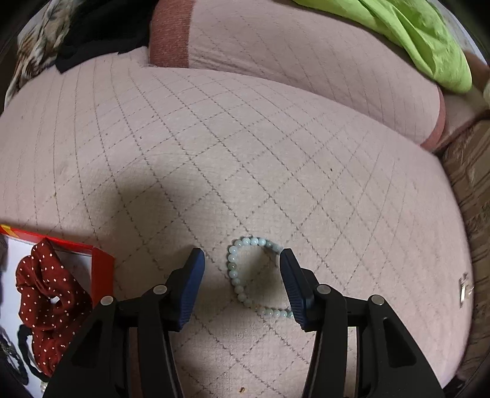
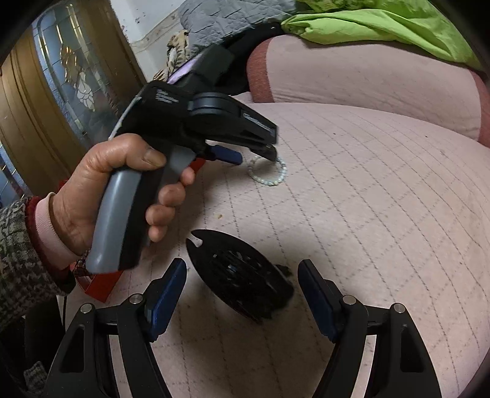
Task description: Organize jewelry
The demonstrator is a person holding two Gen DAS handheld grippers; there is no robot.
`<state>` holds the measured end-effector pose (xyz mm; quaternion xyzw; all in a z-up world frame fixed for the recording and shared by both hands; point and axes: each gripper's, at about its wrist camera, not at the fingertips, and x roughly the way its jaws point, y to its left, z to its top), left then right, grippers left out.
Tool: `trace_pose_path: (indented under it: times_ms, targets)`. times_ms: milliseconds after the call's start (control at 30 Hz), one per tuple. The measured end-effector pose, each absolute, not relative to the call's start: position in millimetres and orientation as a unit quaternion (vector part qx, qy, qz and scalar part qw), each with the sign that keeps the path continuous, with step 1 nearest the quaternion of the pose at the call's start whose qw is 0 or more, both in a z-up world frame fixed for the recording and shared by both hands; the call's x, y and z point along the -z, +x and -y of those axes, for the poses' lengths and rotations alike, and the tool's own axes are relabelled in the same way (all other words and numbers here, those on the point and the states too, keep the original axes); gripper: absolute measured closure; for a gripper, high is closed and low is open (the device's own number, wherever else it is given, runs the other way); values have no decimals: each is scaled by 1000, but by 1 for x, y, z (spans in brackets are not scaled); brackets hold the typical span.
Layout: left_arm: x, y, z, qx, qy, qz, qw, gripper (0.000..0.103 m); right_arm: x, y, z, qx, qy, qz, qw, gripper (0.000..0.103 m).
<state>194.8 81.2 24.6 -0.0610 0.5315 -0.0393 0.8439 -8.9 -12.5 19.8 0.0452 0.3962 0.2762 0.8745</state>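
Note:
A pale green bead bracelet [image 1: 245, 272] lies flat on the pink quilted sofa cushion [image 1: 214, 153]. My left gripper [image 1: 242, 255] is open, low over the cushion, with the bracelet between its blue fingers; the right finger covers part of the loop. In the right wrist view the left gripper [image 2: 255, 156] hangs over the bracelet [image 2: 269, 177]. My right gripper [image 2: 242, 266] is open and empty, with a black hair clip [image 2: 242, 278] lying on the cushion between its fingers. A red box [image 1: 101, 269] at the left holds a red polka-dot scrunchie [image 1: 46, 294].
A green cloth [image 1: 413, 36] lies on the sofa back cushion [image 1: 306, 61]. Black fabric [image 1: 101, 27] and a patterned cloth [image 1: 36, 39] sit at the far left. A small metal piece [image 1: 464, 289] lies near the cushion's right edge. A glass-panelled door [image 2: 61, 91] stands behind.

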Motion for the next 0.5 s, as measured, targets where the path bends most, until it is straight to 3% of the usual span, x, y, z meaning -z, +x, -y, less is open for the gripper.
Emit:
trace_pose_path:
  times_ms: [67, 167, 233, 500]
  targets:
    - [-24, 193, -73, 38, -27, -531, 846, 58, -20, -10, 9, -282, 44, -394, 874, 26]
    - [-24, 188, -62, 36, 10, -527, 849, 98, -20, -8, 8, -279, 41, -395, 874, 49]
    - [-25, 186, -61, 49, 0, -530, 847, 98, -18, -6, 9, -279, 47, -403, 871, 72]
    - [-46, 164, -52, 77, -2, -518, 852, 98, -23, -4, 26, -296, 114, -415, 853, 80]
